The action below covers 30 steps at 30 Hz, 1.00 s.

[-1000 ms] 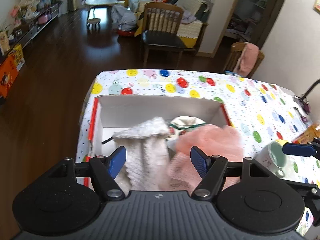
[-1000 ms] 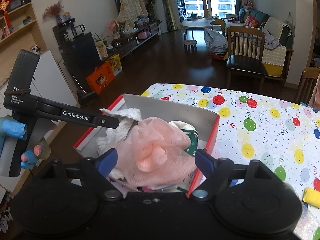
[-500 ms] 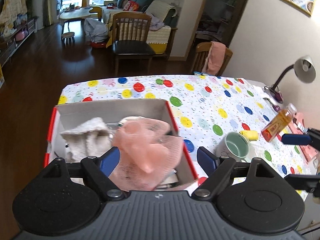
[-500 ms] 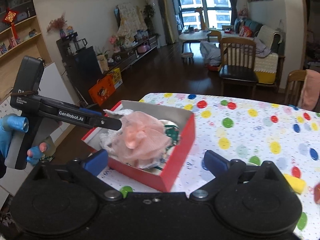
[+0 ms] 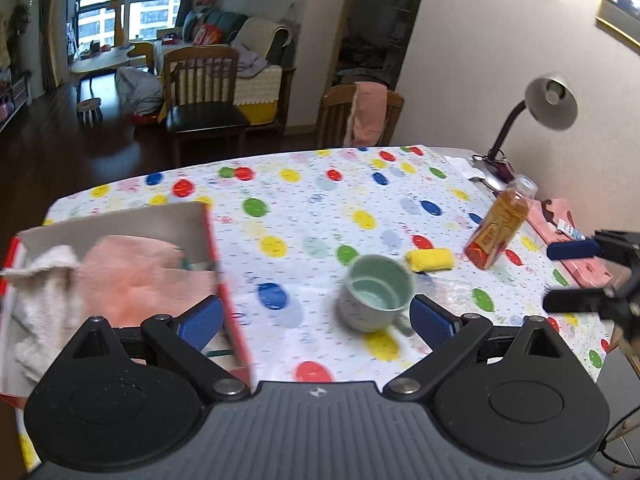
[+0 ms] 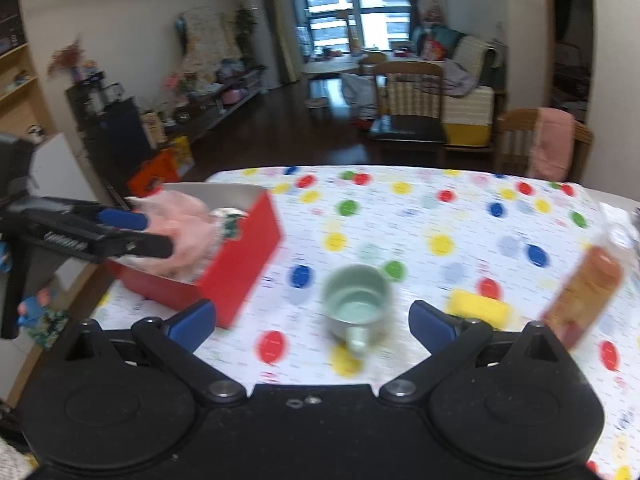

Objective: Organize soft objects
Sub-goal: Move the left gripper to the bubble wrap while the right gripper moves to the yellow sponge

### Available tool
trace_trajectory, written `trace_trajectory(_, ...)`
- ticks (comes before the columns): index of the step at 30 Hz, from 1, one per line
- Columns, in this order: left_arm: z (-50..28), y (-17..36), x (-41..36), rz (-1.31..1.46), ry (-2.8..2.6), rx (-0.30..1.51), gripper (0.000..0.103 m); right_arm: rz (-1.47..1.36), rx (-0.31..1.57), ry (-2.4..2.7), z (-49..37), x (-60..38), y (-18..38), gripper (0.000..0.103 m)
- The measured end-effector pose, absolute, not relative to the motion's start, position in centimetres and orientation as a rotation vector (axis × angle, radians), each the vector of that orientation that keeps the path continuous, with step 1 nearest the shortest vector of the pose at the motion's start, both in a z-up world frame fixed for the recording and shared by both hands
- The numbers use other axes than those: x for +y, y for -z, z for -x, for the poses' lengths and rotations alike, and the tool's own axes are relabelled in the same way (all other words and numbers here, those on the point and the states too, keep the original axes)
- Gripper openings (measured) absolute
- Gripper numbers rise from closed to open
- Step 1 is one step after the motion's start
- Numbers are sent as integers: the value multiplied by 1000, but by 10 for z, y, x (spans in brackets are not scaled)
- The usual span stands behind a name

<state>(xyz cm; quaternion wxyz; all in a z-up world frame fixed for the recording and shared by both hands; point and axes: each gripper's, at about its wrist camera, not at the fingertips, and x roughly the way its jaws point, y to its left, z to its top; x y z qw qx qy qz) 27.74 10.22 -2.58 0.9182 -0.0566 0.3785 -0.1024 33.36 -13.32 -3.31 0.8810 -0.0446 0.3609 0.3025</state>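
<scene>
Nearest the lenses, my left gripper [image 5: 316,318] and right gripper [image 6: 312,322] both stand with fingers spread wide and nothing between them, which I read as both being free for the next pick. Just beyond, a green mug [image 5: 376,292] sits upright on the spotted tablecloth [image 5: 320,208]; being hard, it is likely not a target. Beside it lies the yellow soft roll [image 5: 430,260], apparently the one soft item outside the box, touching nothing I can see, with a tilted orange bottle [image 5: 500,228] near it. To the left, the red box [image 6: 240,252] holds a pink mesh puff [image 5: 136,276] and a white towel [image 5: 40,284], piled above the rim, presumably because they are loosely dropped. The box's near corner is cut off behind my left gripper, and a green-white item under the puff is too hidden to name. The right wrist view is motion-blurred, so the bottle's label is unreadable.
</scene>
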Motion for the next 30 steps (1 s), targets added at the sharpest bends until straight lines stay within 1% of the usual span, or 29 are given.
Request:
trace_trajectory(6,-277,42,45,136,252,767,100,47,773,-559,-365,-179,45,103)
trace_trajectory(14,-276,69,-29,90,258,757,100,72,831,-584,-406,-208,70,103)
trace_trajectory(21,-282,98,-79,47,252,789,100,102,879,-629,-440,-209,91,103)
trace_trajectory(30,-306,141,-127,82,189,867,100,165,941,-607,-487,-202,127,102)
